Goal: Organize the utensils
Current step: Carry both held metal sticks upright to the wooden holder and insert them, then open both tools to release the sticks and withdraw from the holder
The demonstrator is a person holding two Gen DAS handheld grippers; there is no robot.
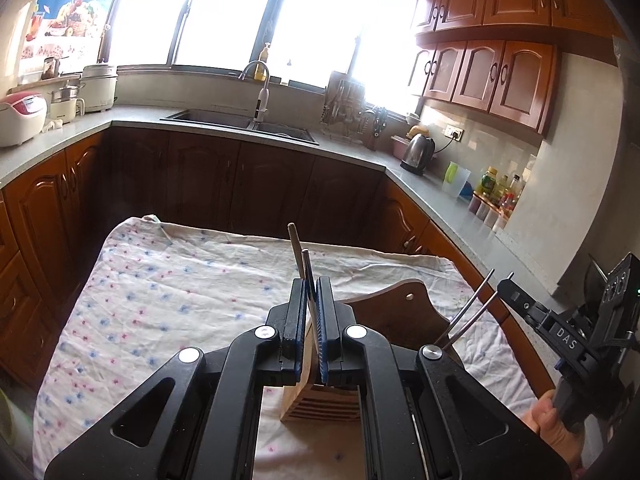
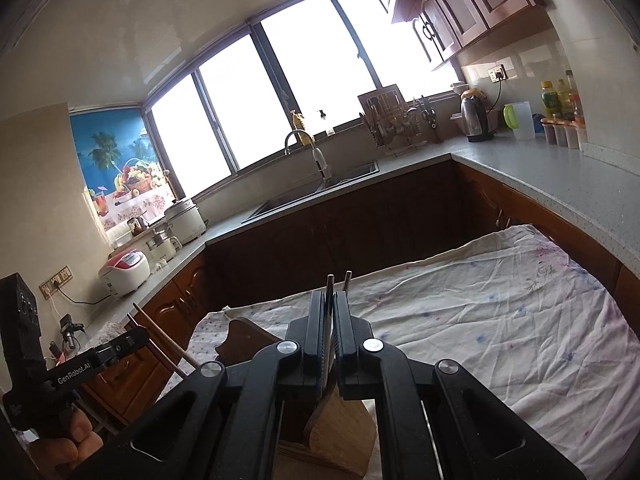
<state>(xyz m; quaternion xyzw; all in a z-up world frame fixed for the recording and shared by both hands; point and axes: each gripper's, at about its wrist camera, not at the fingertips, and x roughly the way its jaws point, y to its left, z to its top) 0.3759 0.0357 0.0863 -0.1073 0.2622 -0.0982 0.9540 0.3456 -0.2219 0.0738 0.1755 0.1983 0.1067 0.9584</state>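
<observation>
Holding chopsticks in both: my left tongs (image 1: pixel 311 308) pinch a wooden pair (image 1: pixel 298 254), my right tongs (image 2: pixel 329 320) a metal pair (image 2: pixel 330 286). The holder (image 1: pixel 320 404) stands just below both. Next I judge: lower each into a slot, tips aligned.

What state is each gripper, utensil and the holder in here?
Left gripper: shut on wooden chopsticks.
Right gripper: shut on metal chopsticks.
Wooden holder: standing on the floral cloth, below both grippers.
</observation>
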